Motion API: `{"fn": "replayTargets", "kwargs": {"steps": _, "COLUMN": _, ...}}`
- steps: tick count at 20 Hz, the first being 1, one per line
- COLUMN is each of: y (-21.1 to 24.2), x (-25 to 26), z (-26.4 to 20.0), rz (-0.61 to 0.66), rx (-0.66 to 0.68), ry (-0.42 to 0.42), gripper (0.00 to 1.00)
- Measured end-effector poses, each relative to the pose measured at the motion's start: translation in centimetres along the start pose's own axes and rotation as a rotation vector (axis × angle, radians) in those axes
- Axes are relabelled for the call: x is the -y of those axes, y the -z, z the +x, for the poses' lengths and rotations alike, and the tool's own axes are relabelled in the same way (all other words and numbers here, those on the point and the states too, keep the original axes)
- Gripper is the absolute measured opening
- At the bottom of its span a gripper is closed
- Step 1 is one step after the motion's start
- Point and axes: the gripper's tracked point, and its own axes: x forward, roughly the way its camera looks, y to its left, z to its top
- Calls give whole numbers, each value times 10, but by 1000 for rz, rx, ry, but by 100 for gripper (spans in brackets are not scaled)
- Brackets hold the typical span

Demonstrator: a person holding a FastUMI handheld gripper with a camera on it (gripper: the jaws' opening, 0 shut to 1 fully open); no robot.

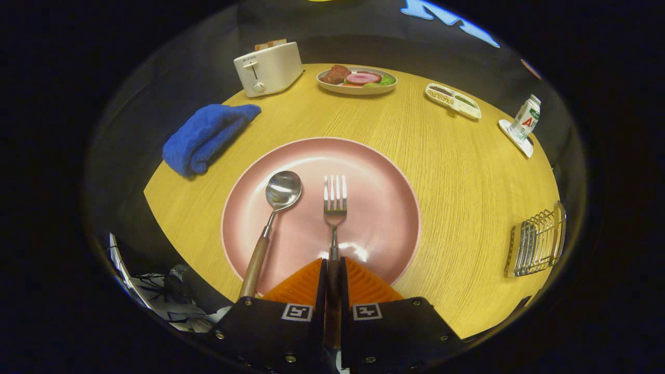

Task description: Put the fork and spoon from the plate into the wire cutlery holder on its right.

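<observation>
Orange ribbed fingers of the hand-held gripper (333, 275) are clamped on the wooden handle of the steel fork (335, 200), which lies on the round pink plate (384, 208). Just left of it lies the wooden-handled steel spoon (275, 208). The wire cutlery holder (537, 241) stands well apart to the right on the yellow wooden table (467, 171), apparently empty. Neither utensil is moved yet.

The carton (526, 118) bears a red "A"; nothing else is readable.
</observation>
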Motion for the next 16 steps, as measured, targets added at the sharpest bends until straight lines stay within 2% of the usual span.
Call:
{"fn": "replayTargets", "kwargs": {"steps": 1, "y": -3, "x": 5, "z": -8, "rz": 1, "rx": 11, "ry": 2, "gripper": 8}}
{"fn": "replayTargets", "kwargs": {"steps": 3, "y": -3, "x": -3, "z": -7, "rz": 21, "rx": 6, "ry": -38, "gripper": 9}}
{"fn": "replayTargets", "kwargs": {"steps": 9, "y": -15, "x": -5, "z": -20, "rz": 52, "rx": 55, "ry": -66, "gripper": 9}}
{"fn": "replayTargets", "kwargs": {"steps": 13, "y": -31, "x": 4, "z": -43, "rz": 88, "rx": 117, "ry": -57, "gripper": 9}}
{"fn": "replayTargets", "kwargs": {"steps": 16, "y": -45, "x": 30, "z": -73, "rz": 135, "rx": 175, "ry": -34, "gripper": 9}}
